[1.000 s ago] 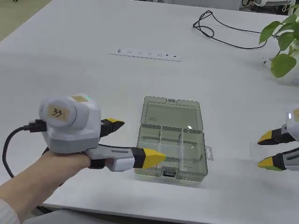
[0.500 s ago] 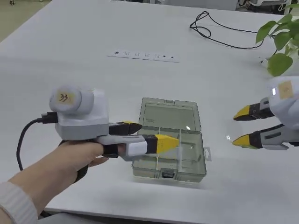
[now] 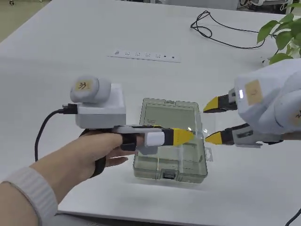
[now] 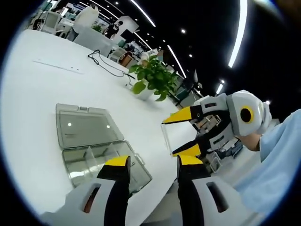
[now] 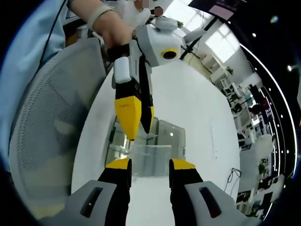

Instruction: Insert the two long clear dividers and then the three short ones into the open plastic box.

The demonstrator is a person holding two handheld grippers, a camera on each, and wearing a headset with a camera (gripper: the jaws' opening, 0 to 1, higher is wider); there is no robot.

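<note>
Box (image 3: 188,176) sits open on the white table (image 3: 70,70), near its front edge. The lid (image 3: 171,115) is folded flat behind the base. We see clear dividers already standing in the base and splitting it into compartments; we cannot count them.

Right gripper (image 3: 217,121) hovers just right of the box, above the table. Its jaws are set wide and pinch a clear divider (image 5: 150,153) that spans from one yellow tip to the other. We cannot tell if it is a long or a short one.

Left gripper (image 3: 181,134), held in the left hand (image 3: 94,155), reaches over the base. Its jaws are spread with nothing between them.

View comparison:
- The right gripper view shows the divider as a plain clear strip across its own jaws, with the box (image 5: 170,134) behind and the left gripper (image 5: 138,132) pointing down at the strip's left end. A mesh chair (image 5: 47,117) is at the left.
- In the head view the divider is no more than a faint glint. This view gives the power strip (image 3: 145,55), black cable (image 3: 221,33) and plant (image 3: 282,33) farther back on the table.
- The left gripper view shows the dividers in the base (image 4: 84,162) as upright panes, and the right gripper (image 4: 170,137) opposite.
</note>
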